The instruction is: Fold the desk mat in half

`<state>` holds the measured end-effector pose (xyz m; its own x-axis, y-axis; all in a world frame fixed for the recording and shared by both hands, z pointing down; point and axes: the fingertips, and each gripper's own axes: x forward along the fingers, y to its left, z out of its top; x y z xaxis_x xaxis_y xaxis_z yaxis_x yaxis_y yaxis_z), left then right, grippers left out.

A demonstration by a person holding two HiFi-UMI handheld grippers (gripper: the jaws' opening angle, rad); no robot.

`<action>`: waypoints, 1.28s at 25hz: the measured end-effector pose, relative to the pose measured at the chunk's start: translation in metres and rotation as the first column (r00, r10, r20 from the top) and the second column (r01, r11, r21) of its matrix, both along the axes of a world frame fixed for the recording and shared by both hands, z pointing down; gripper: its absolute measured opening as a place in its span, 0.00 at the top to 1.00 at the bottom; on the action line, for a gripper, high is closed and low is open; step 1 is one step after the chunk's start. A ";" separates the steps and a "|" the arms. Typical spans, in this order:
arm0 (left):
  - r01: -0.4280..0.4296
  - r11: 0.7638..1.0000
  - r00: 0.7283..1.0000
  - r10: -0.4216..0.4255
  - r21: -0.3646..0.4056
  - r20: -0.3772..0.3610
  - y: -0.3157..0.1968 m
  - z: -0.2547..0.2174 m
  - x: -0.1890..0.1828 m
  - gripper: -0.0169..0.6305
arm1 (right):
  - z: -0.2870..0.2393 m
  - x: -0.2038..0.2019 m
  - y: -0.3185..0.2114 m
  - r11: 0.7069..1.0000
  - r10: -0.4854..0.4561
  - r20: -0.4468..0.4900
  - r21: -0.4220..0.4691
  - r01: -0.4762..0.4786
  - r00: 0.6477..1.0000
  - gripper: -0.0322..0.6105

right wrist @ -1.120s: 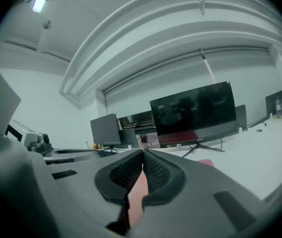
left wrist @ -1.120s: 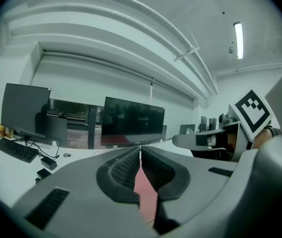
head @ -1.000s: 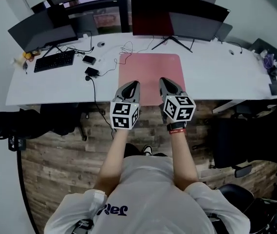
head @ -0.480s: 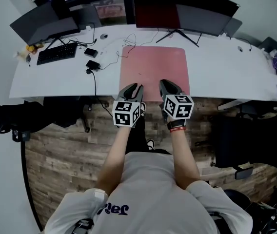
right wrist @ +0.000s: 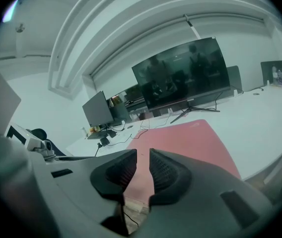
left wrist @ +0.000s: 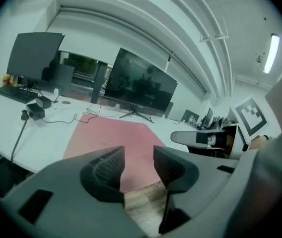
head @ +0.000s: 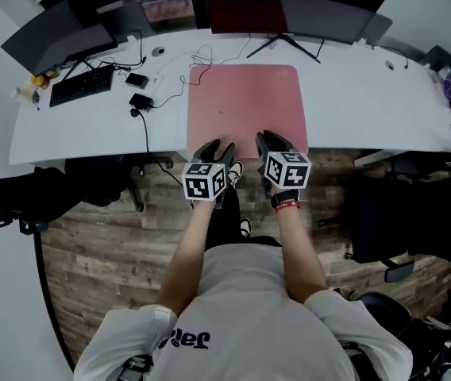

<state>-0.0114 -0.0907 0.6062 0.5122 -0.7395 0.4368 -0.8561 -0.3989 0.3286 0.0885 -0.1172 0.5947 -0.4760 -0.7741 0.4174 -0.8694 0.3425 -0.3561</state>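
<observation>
A person stood at a white desk (head: pixel 368 109) holding a two-jaw gripper in each hand, seen from above. A pink desk mat (head: pixel 245 105) lay flat and unfolded at the middle of the desk, its near edge running along the desk's front edge. The left gripper (head: pixel 213 148) and the right gripper (head: pixel 271 140) hung side by side at that front edge, just at the mat's near edge. Both had just been opening. Each was released and grasped nothing, the left gaping wider than the right, with only mat and wooden floor (head: pixel 106 236) visible through the gaps. The fold had not yet begun. The mat looked thin and flush with the desk, so the jaws might skate over it or bite the desk's edge instead. Uneven grips at the two points would likely give a crooked fold. Loose cables (head: pixel 202 58) lay by the mat's far left corner, and a monitor stand (head: pixel 283 48) stood close to its far edge, so a flap swung over could snag either one. The desk to the right of the mat was bare. The left side held a small black box (head: pixel 140 101) and a keyboard (head: pixel 82 85).
</observation>
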 end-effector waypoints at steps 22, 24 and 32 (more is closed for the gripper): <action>0.052 0.943 0.950 -0.149 -0.329 -0.275 0.011 0.104 0.000 0.63 | 0.120 0.003 0.025 0.963 0.084 0.124 -0.266 -0.048 0.989 0.74; 0.063 0.935 0.940 -0.172 -0.348 -0.294 0.013 0.109 -0.002 0.63 | 0.128 0.003 0.027 0.956 0.092 0.139 -0.288 -0.048 0.986 0.74; 0.084 0.899 0.882 -0.267 -0.429 -0.388 0.015 0.134 -0.010 0.62 | 0.151 0.002 0.035 0.921 0.176 0.218 -0.382 -0.082 0.960 0.73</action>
